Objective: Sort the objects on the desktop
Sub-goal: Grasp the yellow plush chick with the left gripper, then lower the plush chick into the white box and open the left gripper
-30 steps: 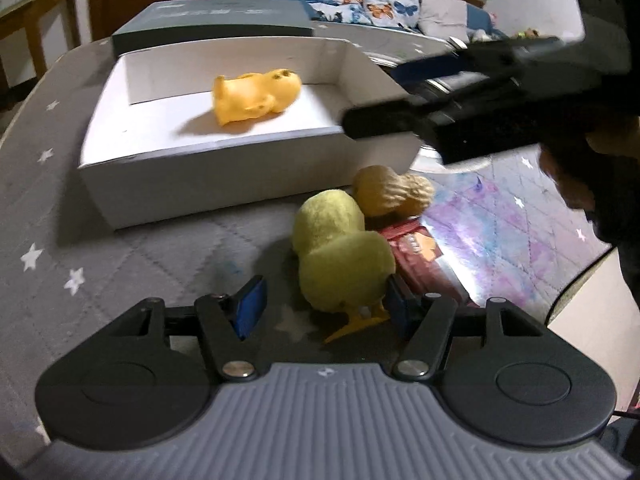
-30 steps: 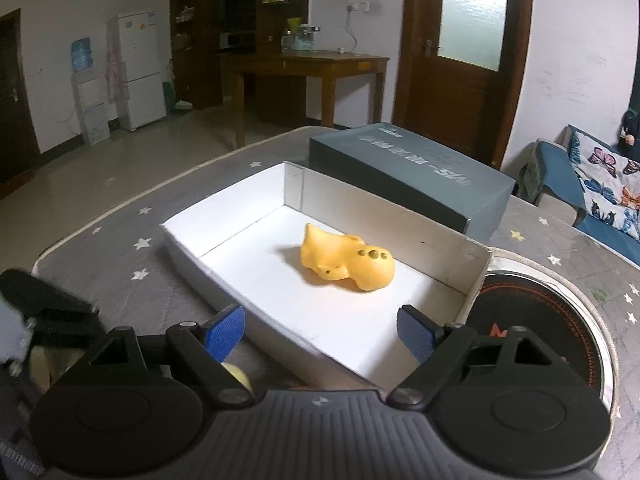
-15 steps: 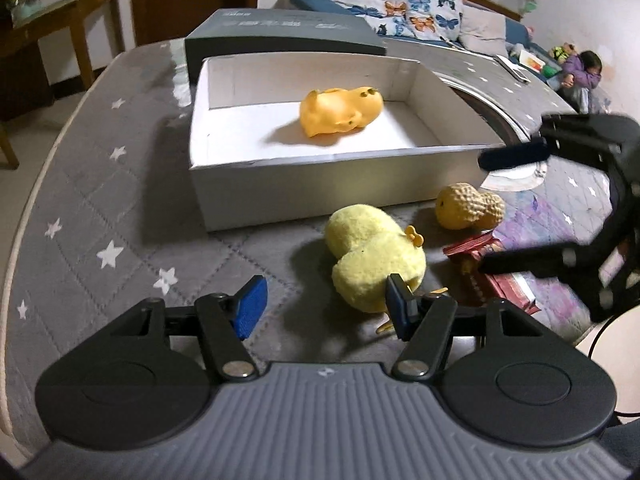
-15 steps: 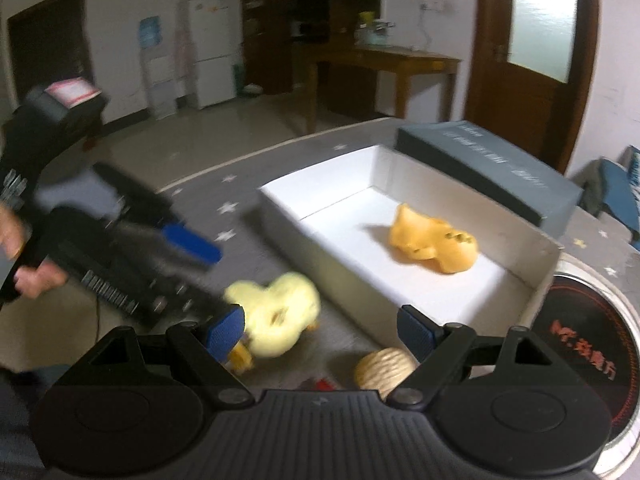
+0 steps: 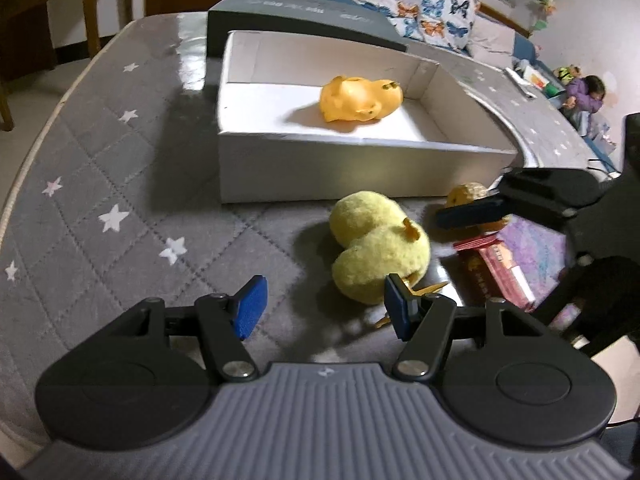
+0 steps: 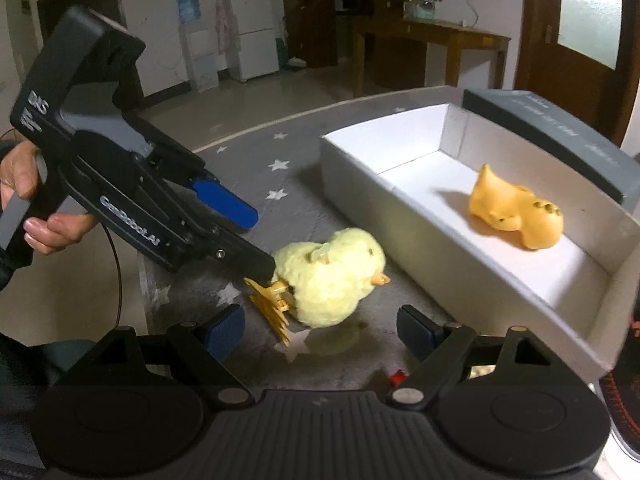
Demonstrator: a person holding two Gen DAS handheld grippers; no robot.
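A fluffy yellow chick toy point(image 5: 376, 248) lies on the grey star mat in front of a white open box point(image 5: 320, 168). An orange soft toy point(image 5: 360, 98) lies inside the box. My left gripper point(image 5: 323, 308) is open, its right pad beside the chick's orange feet, with nothing between the jaws. In the right wrist view the left gripper point(image 6: 260, 242) has its lower finger against the chick point(image 6: 332, 276). My right gripper point(image 6: 320, 330) is open just short of the chick. Its upper finger point(image 5: 472, 214) hovers over a peanut toy point(image 5: 466, 196).
A red packet point(image 5: 496, 268) lies on a purple patterned sheet point(image 5: 536, 236) right of the chick. A dark grey box lid point(image 5: 300, 16) lies behind the white box. A black round disc point(image 6: 624, 400) sits at the box's near corner. The mat's edge point(image 5: 24, 168) runs along the left.
The right gripper has swung from above the box down towards the chick and peanut. The left gripper has shifted sideways, so the chick now lies ahead of its right finger.
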